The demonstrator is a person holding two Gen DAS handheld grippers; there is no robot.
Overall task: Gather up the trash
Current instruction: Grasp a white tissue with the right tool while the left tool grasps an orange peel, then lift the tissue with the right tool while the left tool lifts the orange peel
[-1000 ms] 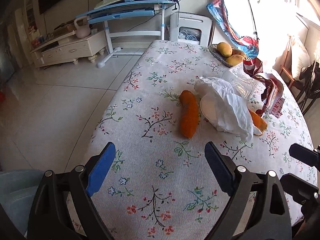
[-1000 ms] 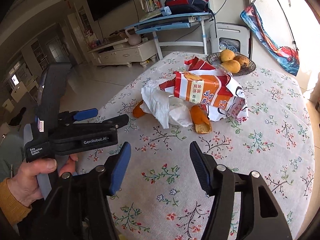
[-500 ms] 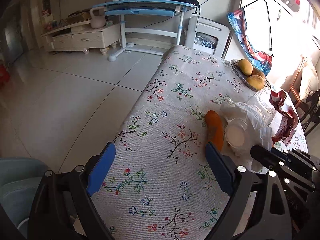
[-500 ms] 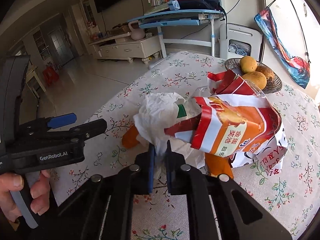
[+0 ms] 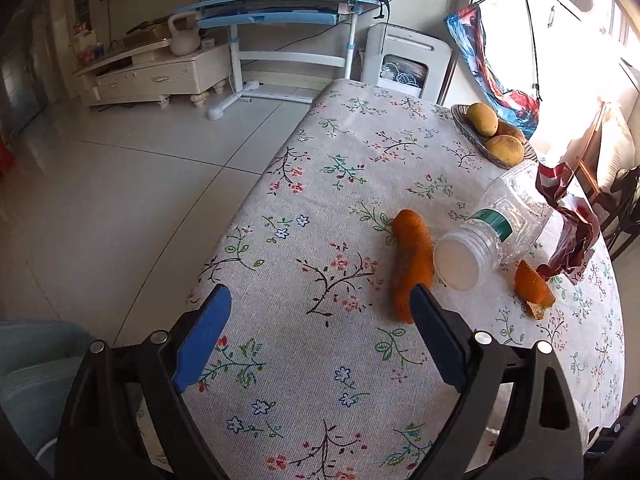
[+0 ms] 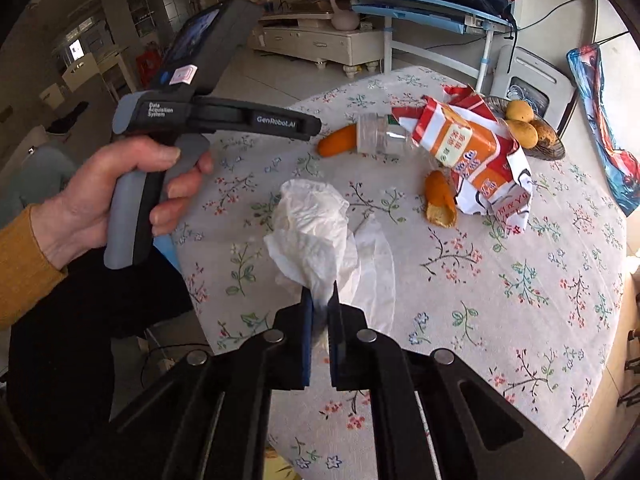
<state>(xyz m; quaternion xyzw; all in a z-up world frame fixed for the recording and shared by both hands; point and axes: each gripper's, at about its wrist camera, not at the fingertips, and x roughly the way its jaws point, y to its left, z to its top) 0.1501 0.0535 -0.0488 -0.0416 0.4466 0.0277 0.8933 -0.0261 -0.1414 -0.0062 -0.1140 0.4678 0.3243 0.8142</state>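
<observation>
A: Quick status, what have I got?

B: My right gripper (image 6: 320, 304) is clamped on the white tissue (image 6: 316, 240), pinched at one bunched end between the pads. The wad hangs off the tips above the tablecloth (image 6: 520, 288), near the table's front edge.

A: And the left gripper?

B: My left gripper (image 5: 320, 340) is wide apart, nothing between the blue pads, hovering over bare cloth. The orange peel (image 5: 412, 264) sits just past its right finger.

A: Tissue, how does it look?

B: Crumpled, thin, translucent in spots, with a loose flap trailing to the right. Light and floppy, so I'd guess it swings and could tear or slip if jerked.

A: So how do I do this step well?

B: Keep the pinch firm and lift clear of the cloth so the flap doesn't drag. Carry it smoothly to wherever the trash goes. I can't make out a bin for sure; there's a pale blue-grey container edge (image 5: 36, 364) low on the left of the left view, maybe that. Release only once the wad is over the opening.

A: What's left on the table?

B: Clear plastic bottle (image 5: 492, 232) lying on its side, touching the big peel. A smaller peel piece (image 5: 532, 284) is beside the red-and-white snack wrapper (image 6: 476, 156). The fruit bowl (image 6: 556, 152) at the far edge isn't trash, I'd say.

A: Next for the left?

B: Probably the big peel, it's nearest.
</observation>
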